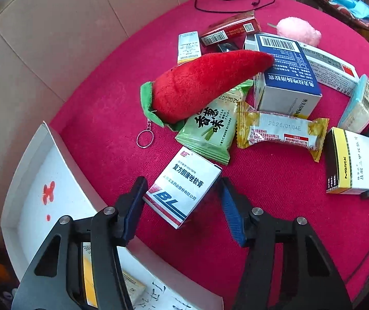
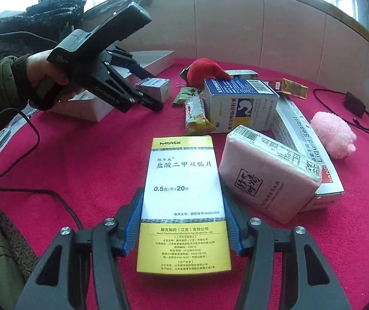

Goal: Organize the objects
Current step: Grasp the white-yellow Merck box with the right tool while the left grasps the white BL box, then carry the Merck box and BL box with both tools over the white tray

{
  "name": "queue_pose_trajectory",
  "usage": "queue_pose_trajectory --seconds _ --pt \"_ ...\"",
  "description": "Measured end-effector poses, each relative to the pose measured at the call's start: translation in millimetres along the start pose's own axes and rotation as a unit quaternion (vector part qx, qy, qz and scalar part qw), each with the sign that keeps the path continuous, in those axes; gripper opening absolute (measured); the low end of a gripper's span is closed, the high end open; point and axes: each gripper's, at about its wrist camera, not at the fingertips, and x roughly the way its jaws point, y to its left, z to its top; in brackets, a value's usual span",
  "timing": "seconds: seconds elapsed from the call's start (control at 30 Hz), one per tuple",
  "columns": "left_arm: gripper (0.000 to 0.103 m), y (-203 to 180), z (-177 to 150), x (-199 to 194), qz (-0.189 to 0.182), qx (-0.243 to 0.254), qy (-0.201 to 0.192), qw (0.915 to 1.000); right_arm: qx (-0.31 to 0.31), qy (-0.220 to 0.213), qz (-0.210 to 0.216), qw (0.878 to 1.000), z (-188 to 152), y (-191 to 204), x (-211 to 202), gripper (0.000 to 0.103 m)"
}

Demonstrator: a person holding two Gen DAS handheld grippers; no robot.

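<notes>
L gripper (image 1: 181,201) clamping BL box (image 1: 183,187) beside tray (image 1: 29,160), prob. for sorting into it. R gripper (image 2: 183,222) gripping Merck box (image 2: 183,201), farther from tray.

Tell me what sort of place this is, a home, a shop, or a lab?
Most likely a home living room. A round table under a red cloth holds a household jumble of medicine boxes, snack packets and plush toys, with a padded sofa back and windows behind it.
</notes>
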Motion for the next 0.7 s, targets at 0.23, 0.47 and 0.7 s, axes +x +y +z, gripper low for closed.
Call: queue_pose_trajectory --seconds 0.23,0.47,0.7 --pt "0.036 -8 -10 -29 -0.012 -0.061 -0.046 0.9970 0.000 -0.023 0.002 1.000 1 1 -6 0.056" --pt "0.032 -25 -17 -45 -0.023 -0.102 -0.084 0.9909 0.011 -0.044 0.002 0.999 3 6 -24 0.056" --pt "0.033 -34 -10 -22 -0.004 -0.114 -0.068 0.9911 0.019 -0.056 0.005 0.998 8 11 -32 0.056"
